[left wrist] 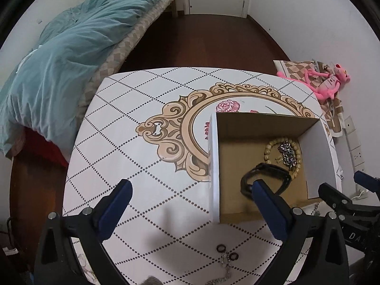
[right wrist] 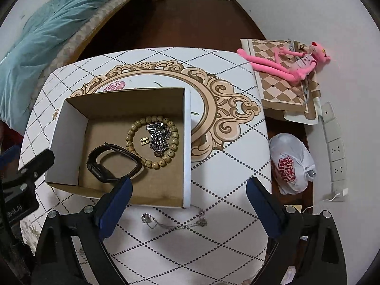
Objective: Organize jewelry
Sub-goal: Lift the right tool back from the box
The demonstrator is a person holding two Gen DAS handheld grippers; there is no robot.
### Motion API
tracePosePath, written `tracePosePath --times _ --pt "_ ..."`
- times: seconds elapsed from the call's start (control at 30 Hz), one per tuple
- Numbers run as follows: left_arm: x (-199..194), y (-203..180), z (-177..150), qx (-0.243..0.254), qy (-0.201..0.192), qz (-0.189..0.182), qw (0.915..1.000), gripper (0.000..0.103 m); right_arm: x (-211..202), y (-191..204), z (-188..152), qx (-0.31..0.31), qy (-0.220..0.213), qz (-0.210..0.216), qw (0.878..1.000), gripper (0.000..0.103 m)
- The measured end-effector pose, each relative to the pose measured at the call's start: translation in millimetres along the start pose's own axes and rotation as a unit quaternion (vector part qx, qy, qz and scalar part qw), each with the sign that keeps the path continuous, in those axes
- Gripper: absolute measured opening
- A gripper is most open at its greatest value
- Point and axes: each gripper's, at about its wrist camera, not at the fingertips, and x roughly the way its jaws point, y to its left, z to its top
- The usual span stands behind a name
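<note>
A cardboard box with white outer walls and a plain brown inside sits open on the bench, whose smooth white cover carries dotted diamond lines and a tan scrolled oval frame. In the box lie a ring of round tan wooden beads, a heap of shiny steel chain inside that ring beside a small gold clasp-like piece, and a black watch with its strap looped, touching the beads.

On the bench just outside the box's near wall, a thin silver chain lies stretched out. In the left view, three small dark rings lie on the bench with a silver chain piece.

The left tongs stand wide apart and hold nothing, one blue-padded finger over the box, the other over bare bench. The right tongs are equally wide and empty, above the box's near corner and the thin chain.

Past the bench's right edge are a pink plush on a checked cloth, and a white bag on the floor.
</note>
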Motion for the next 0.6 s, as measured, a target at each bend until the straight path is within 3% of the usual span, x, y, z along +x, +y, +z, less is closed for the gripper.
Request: tracePosePath --times 0.23,0.6 --pt "-32 -6 -11 -0.002 -0.028 0.003 0.9996 0.103 -34 -4 -11 0.009 -0.039 -0.01 0.999 0.098" --pt "-115 -7 -31 -0.014 -0.101 -0.008 0.9948 0.103 -126 -17 -47 0.031 -0.134 -0.021 0.99 0.098"
